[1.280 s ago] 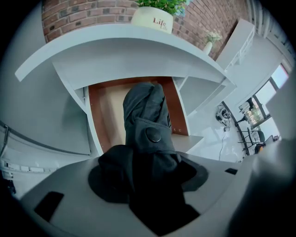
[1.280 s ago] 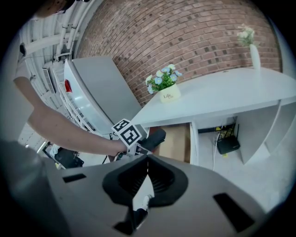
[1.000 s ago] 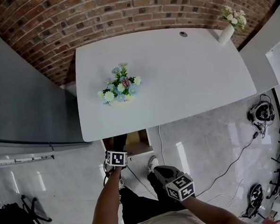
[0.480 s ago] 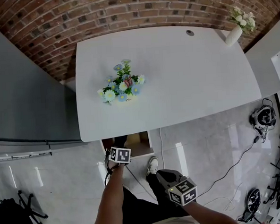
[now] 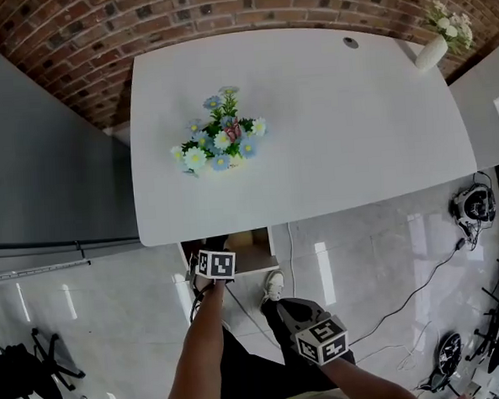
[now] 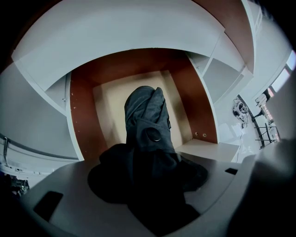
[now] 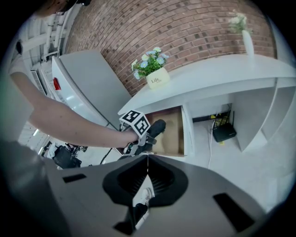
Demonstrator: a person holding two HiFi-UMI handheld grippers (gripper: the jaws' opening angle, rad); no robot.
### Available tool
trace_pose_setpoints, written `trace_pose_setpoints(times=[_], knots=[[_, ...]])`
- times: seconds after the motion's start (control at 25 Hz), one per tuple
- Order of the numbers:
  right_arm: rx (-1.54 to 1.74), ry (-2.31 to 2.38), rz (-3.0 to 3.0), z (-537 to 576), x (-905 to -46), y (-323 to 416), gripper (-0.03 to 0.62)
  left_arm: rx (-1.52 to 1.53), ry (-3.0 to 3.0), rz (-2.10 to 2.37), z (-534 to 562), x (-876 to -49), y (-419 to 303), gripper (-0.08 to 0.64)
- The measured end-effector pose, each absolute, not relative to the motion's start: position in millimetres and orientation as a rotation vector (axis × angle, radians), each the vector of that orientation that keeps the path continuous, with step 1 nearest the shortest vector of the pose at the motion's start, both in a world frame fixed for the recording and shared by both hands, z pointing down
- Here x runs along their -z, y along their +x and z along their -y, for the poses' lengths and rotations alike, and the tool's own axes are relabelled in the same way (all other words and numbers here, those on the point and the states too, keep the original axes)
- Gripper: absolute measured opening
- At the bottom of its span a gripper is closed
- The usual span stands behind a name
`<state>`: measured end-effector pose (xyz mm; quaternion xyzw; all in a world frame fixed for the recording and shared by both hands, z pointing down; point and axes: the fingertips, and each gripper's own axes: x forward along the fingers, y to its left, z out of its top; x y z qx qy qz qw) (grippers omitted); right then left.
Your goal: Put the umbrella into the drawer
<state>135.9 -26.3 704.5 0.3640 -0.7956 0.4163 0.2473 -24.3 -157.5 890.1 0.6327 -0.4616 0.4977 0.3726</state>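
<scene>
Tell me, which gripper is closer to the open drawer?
Left. The left gripper holds the umbrella right above the drawer, pointing down into it. The right gripper is farther back, apart from the drawer, shut and empty.

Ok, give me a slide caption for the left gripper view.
Left gripper holds the folded dark umbrella over the open wooden drawer under the white desk.

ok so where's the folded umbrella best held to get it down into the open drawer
By its upper end, from above, as the left gripper has it. The umbrella is folded into a short roll and hangs pointing down over the drawer, so jaws on the upper end leave the rest free to go in first, likely clear of the drawer's walls.
</scene>
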Motion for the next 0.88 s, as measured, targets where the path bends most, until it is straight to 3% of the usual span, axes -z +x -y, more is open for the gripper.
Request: trace_pose_setpoints(times=[0.88], knots=[[-1.189, 0.967, 2.131, 27.1, -724.6, 133.6, 0.015, -1.352, 1.564, 1.150, 166.1, -911.4, -25.8, 0.272]])
